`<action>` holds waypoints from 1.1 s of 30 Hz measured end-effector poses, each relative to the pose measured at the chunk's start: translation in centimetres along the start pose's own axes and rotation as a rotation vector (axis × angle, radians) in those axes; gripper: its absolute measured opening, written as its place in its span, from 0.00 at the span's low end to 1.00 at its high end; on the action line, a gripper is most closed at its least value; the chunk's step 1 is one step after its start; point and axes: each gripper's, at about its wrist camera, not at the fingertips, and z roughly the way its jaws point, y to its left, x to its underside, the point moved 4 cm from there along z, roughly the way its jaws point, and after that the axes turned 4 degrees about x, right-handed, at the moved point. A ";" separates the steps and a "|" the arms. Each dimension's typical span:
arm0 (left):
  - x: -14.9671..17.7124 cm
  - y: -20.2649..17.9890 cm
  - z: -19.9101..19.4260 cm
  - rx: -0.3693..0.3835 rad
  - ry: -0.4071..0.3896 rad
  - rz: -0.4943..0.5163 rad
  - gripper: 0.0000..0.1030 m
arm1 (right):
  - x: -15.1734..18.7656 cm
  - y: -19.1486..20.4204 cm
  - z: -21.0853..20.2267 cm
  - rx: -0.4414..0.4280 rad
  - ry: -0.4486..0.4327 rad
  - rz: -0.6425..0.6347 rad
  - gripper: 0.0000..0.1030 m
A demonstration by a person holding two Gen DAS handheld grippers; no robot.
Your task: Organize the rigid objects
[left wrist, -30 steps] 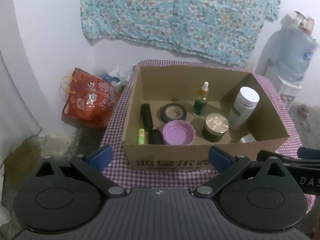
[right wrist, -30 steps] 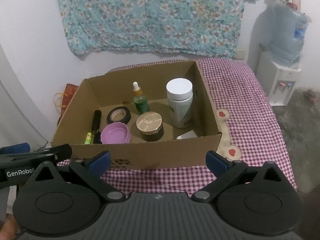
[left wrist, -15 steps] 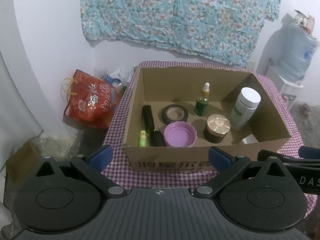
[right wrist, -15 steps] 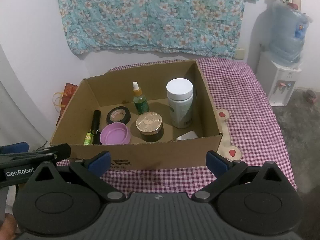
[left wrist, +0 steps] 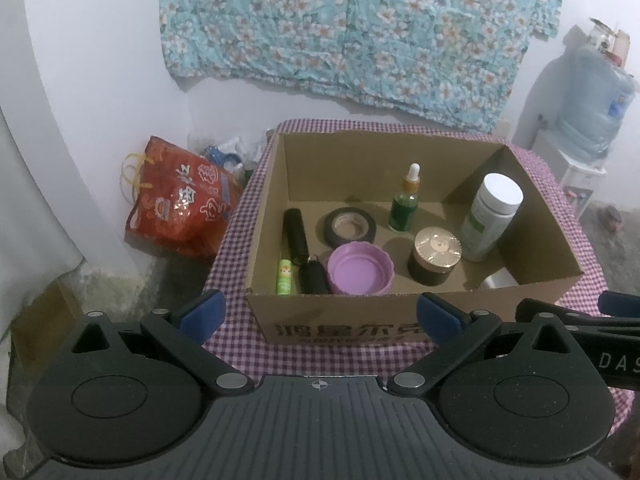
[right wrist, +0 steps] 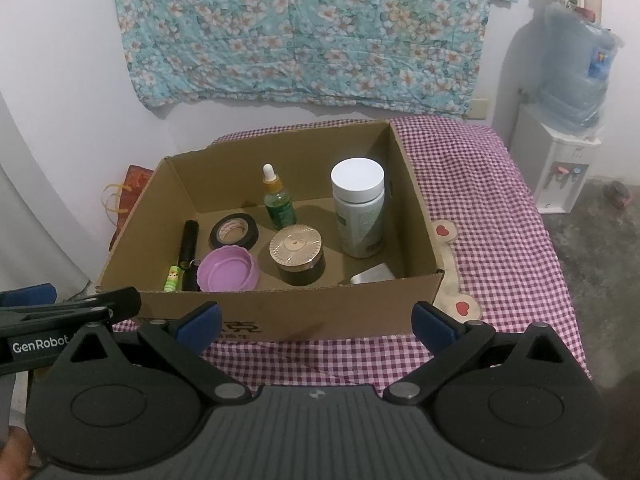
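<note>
One box, two bottles, one jar

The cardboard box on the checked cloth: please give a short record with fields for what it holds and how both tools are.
container: brown cardboard box, open top
upright: white-capped plastic bottle; green glass dropper bottle; dark jar with gold lid
flat: black tape roll; purple plastic lid; black tube; small green stick
left tool: open, empty
right tool: open, empty

Home room: floral cloth on wall, water dispenser.
</note>
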 end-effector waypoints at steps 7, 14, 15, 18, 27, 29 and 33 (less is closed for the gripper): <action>0.0 0.0 0.1 -0.002 0.000 0.001 0.99 | -0.1 0.0 0.0 0.000 0.000 0.000 1.00; 0.0 0.0 0.0 -0.001 0.002 0.001 0.99 | -0.1 0.1 0.0 0.000 0.000 0.000 1.00; 0.0 0.0 0.1 -0.001 0.003 0.002 0.99 | -0.1 0.0 0.0 0.000 0.001 0.000 1.00; 0.0 0.0 0.1 -0.001 0.004 0.001 0.99 | -0.1 -0.1 0.1 0.001 0.001 -0.001 1.00; 0.0 -0.1 0.2 -0.004 0.005 0.002 0.99 | 0.2 -0.4 0.3 0.003 0.005 0.001 1.00; 0.0 -0.1 0.2 -0.004 0.005 0.002 0.99 | 0.1 -0.4 0.3 0.002 0.005 0.001 1.00; 0.0 -0.1 0.2 -0.005 0.006 0.002 0.99 | 0.3 -0.4 0.4 0.004 0.006 0.001 1.00</action>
